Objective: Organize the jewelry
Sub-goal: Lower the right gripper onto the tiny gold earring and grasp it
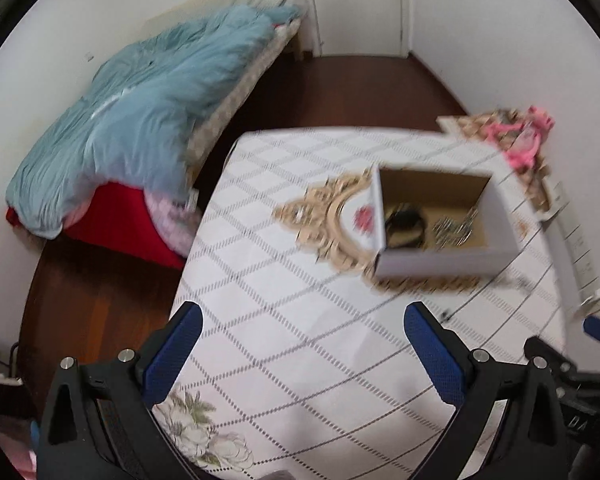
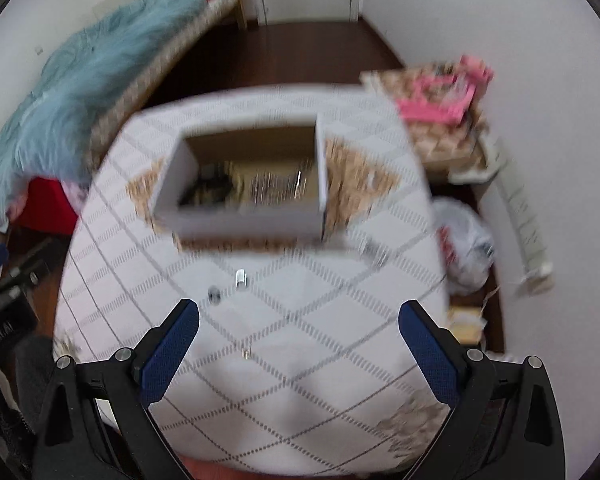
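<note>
A white cardboard box (image 1: 440, 258) with a brown inside stands on the table; it also shows in the right wrist view (image 2: 244, 222). In it lie a black band (image 1: 404, 226) and a silvery chain pile (image 1: 454, 230). On the tablecloth in front of the box lie a silver ring (image 2: 241, 279), a small dark piece (image 2: 214, 294) and another small piece (image 2: 245, 353). My left gripper (image 1: 302, 320) is open and empty above the near table. My right gripper (image 2: 298, 316) is open and empty, the small pieces just ahead of it. Both views are blurred.
The table (image 1: 300, 360) has a white diamond-pattern cloth with a gold ornament print (image 1: 332, 216). A pink item lies on a patterned box (image 1: 520, 140) at the back right. A bed with a blue quilt (image 1: 132, 120) stands left. A plastic bag (image 2: 466, 240) lies on the floor right.
</note>
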`<state>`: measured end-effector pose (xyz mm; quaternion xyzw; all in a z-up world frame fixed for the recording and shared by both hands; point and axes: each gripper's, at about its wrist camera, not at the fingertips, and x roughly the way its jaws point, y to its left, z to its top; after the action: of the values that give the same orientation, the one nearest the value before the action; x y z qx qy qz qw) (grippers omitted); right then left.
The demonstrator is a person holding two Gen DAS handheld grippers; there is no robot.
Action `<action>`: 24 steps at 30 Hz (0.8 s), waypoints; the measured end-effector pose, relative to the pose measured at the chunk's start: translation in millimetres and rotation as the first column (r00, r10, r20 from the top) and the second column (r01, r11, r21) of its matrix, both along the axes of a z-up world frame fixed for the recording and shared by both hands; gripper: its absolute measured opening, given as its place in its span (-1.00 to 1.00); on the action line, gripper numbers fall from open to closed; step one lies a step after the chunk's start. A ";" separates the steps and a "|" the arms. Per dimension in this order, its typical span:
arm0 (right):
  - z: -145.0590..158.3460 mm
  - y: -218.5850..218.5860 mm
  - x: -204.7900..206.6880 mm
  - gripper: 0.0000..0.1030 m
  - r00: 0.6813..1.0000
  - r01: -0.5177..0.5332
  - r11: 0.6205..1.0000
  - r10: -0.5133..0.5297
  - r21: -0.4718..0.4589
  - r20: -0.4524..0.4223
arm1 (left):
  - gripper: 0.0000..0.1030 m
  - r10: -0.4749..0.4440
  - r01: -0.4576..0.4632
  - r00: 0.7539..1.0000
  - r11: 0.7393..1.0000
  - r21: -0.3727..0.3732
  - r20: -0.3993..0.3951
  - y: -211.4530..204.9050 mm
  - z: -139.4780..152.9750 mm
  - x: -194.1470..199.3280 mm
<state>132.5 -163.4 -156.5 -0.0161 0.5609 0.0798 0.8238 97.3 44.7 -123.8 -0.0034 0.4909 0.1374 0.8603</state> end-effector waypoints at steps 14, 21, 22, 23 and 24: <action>-102.0 34.4 -33.6 -0.03 0.997 -0.052 0.997 0.055 0.057 -0.059 | 1.00 0.014 -0.014 0.980 1.000 0.001 -0.196 8.9 -90.9 -22.3; -103.1 43.9 -34.4 -0.83 0.997 -0.074 0.997 0.074 -0.003 -0.009 | 1.00 0.008 -0.007 0.977 1.000 0.003 -0.212 6.7 -98.4 -21.2; -102.9 43.4 -34.4 -0.83 0.997 -0.079 0.997 0.079 -0.001 -0.005 | 1.00 0.007 -0.006 0.977 1.000 0.005 -0.213 6.4 -99.1 -20.5; -102.3 42.7 -34.5 -0.83 0.997 -0.081 0.997 0.081 -0.001 -0.003 | 1.00 0.004 -0.003 0.977 1.000 0.005 -0.214 6.1 -99.9 -19.7; -102.1 41.3 -34.9 -0.83 0.997 -0.081 0.997 0.081 0.001 -0.002 | 1.00 0.000 0.001 0.977 1.000 0.004 -0.215 5.1 -100.4 -18.7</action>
<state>97.6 -122.1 -258.6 -0.0382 0.5606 0.1133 0.8194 78.6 49.8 -224.2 0.0134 0.5809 0.1376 0.8021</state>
